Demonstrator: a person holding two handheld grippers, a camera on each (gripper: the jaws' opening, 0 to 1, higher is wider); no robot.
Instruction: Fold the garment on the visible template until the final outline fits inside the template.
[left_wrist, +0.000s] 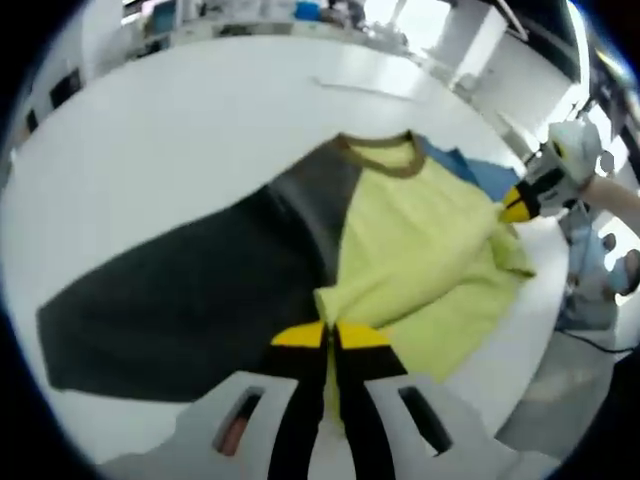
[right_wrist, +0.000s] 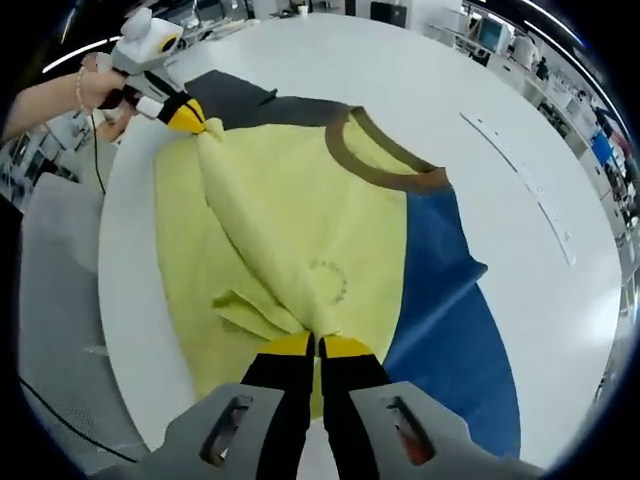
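- We judge that we are mid-fold: both grippers pinch the garment (right_wrist: 300, 230), a yellow shirt with one dark and one blue sleeve, lying on the white table (left_wrist: 200, 130).
- The left gripper (left_wrist: 331, 338) has its jaws closed on a bunched yellow fold right at its tips; the dark sleeve (left_wrist: 190, 290) spreads to their left.
- The right gripper (right_wrist: 318, 346) likewise clamps gathered yellow cloth at its tips; the blue sleeve (right_wrist: 450, 330) lies to their right.
- Next, we think, both must carry the pinched edge across together, keeping it taut.
- We cannot make out a template.
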